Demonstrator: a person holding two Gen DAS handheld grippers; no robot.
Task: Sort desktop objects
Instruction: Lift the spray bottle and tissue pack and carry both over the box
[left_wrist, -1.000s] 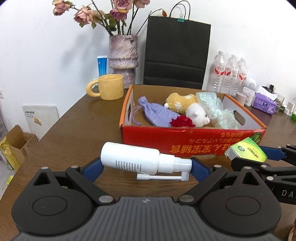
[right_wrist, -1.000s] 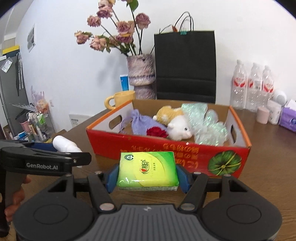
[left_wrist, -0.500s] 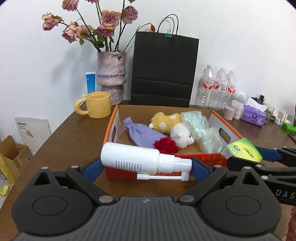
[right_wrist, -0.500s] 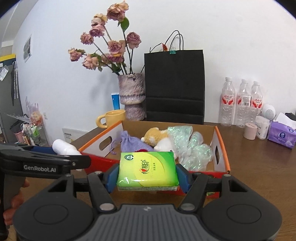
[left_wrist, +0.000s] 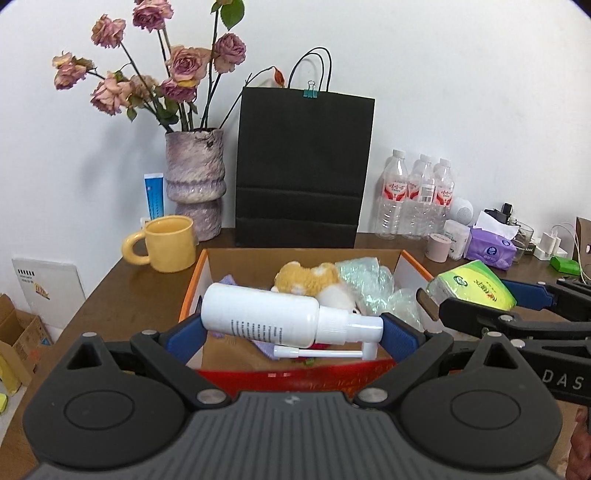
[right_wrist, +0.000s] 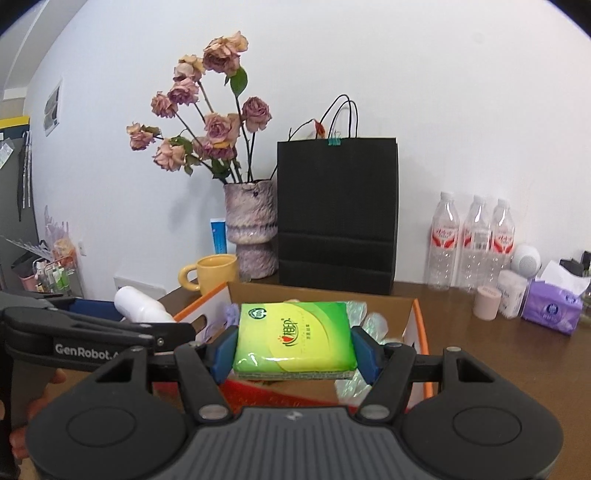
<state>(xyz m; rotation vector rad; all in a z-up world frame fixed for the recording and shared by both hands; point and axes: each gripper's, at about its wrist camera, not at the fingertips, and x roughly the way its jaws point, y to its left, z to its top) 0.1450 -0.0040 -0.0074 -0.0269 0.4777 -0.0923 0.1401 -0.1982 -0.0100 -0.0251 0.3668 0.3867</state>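
Both loads have risen above the box (left_wrist: 413, 263): the left hand-held gripper (left_wrist: 291, 328) clamps the spray bottle (left_wrist: 266, 314), the right hand-held gripper (right_wrist: 294, 350) the tissue pack (right_wrist: 293, 338), ready to drop in.

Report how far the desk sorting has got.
Done: a plush toy, a purple pouch and bubble wrap lie in the red box.
In hand: the left gripper clamps a white spray bottle; the right gripper clamps a green tissue pack. Both are over the box.
Left: releasing both.
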